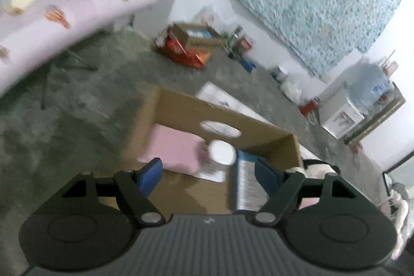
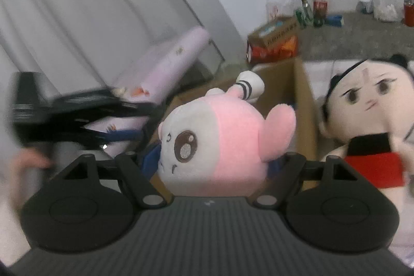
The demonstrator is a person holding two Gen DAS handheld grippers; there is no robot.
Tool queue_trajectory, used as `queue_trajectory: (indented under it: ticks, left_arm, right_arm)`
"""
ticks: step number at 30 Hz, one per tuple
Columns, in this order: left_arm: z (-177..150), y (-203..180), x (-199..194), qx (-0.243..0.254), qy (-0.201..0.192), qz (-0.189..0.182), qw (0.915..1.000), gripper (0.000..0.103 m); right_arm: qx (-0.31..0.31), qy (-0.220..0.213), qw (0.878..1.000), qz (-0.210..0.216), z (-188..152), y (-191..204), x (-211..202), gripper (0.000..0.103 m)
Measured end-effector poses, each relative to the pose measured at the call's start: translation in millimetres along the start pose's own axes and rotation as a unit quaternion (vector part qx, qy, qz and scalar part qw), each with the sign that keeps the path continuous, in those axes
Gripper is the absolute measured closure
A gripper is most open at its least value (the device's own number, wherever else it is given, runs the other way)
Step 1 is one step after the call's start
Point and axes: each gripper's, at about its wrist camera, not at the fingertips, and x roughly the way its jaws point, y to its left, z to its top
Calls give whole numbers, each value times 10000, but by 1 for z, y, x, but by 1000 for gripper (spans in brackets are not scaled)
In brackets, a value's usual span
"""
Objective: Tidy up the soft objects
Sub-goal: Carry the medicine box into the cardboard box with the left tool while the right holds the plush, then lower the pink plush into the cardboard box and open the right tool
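My right gripper (image 2: 211, 162) is shut on a pink and white plush toy (image 2: 220, 136) and holds it up in front of an open cardboard box (image 2: 302, 100). A doll with a pale face, black hair and red and black clothes (image 2: 367, 120) stands to the right of the box. My left gripper (image 1: 208, 173) is open and empty above the same box (image 1: 233, 120), which holds a pink flat item (image 1: 173, 146), a white round lid (image 1: 221, 151) and a blue and white pack (image 1: 245, 183). The left gripper shows blurred at the left of the right wrist view (image 2: 77, 118).
A folding bed with a lilac printed cover (image 1: 64, 12) stands at the left. An orange and brown box pile (image 1: 191, 43), bottles and cans (image 1: 238, 43) line the far wall. A water dispenser (image 1: 362, 100) stands at the right. Grey floor (image 1: 77, 107) lies around the box.
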Motion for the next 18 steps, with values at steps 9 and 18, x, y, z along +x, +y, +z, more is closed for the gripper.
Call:
queue_trajectory:
  ticks: [9,18]
  left_arm:
    - [-11,42,-56,187,-216,75,9996,23]
    - [-23,49,-54,592,-330,128,9976,23]
  right_arm:
    - [147,920,9954,-234,-17,47,116,26]
    - [-66,1308,9908,-342,-42,68,191,20]
